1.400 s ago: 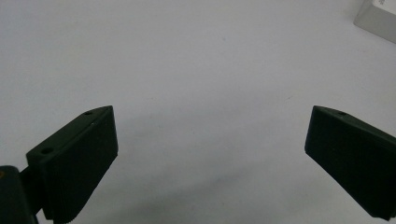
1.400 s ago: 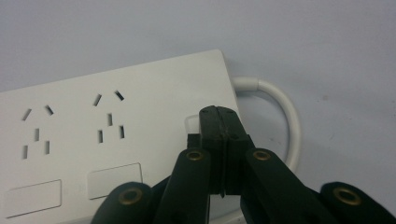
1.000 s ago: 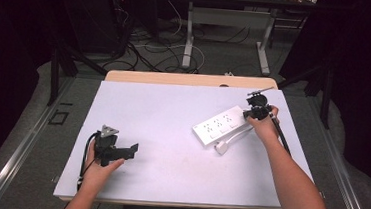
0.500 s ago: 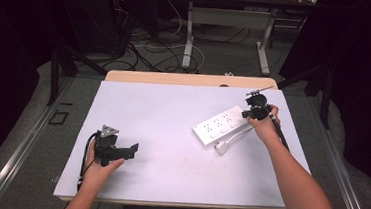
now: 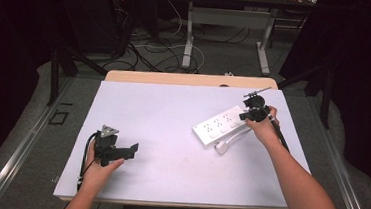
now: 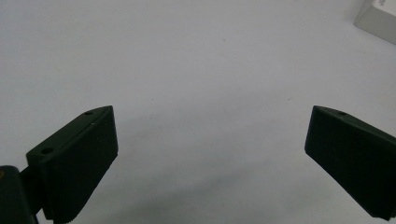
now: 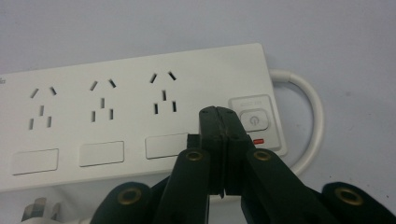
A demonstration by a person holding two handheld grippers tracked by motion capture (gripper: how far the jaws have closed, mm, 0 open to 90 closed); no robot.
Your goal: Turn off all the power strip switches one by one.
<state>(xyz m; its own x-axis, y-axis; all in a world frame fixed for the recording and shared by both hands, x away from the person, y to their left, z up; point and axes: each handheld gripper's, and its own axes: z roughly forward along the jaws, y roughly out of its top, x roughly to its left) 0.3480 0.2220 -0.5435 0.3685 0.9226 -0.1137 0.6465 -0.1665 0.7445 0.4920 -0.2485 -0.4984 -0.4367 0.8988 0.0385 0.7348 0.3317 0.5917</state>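
The right gripper (image 7: 223,114) is held closed over the power strip (image 5: 219,126); the left gripper (image 5: 130,150) is held spread, well apart from it.

— What colour was the power strip (image 7: 140,107)?
— White, with a white cable (image 7: 314,116), dark socket slots and a small red mark (image 7: 259,141) under its switch.
— And the grippers?
— Both black: left gripper (image 5: 130,151), right gripper (image 7: 223,126). The table (image 5: 172,113) was pale lavender-white.

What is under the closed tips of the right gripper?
The right gripper, jaws shut, sits over the white power strip, beside its power button. Whether the tips touch the surface is hidden.
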